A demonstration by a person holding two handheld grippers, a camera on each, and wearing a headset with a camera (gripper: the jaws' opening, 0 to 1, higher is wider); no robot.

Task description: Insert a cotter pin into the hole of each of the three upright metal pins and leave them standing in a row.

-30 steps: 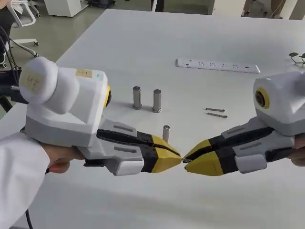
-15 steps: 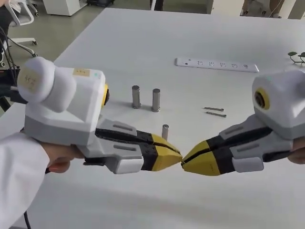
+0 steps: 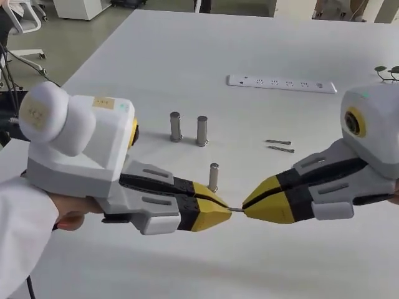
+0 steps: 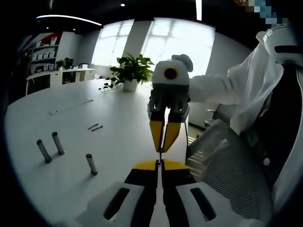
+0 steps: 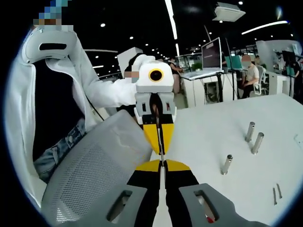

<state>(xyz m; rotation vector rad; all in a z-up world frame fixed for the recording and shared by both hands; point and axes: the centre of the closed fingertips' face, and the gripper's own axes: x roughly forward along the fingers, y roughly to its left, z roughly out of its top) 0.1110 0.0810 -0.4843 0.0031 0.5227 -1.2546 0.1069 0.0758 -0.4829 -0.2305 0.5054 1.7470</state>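
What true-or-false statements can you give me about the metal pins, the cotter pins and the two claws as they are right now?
1. Three metal pins stand upright on the table. True.
2. The left claw and right claw meet tip to tip, both shut on a thin cotter pin. True.
3. The metal pins form one straight row. False: two stand side by side at the back, and the third pin stands apart, nearer the claws.
4. Four more lie spare on the table. False: two loose cotter pins lie there, to the right of the metal pins.
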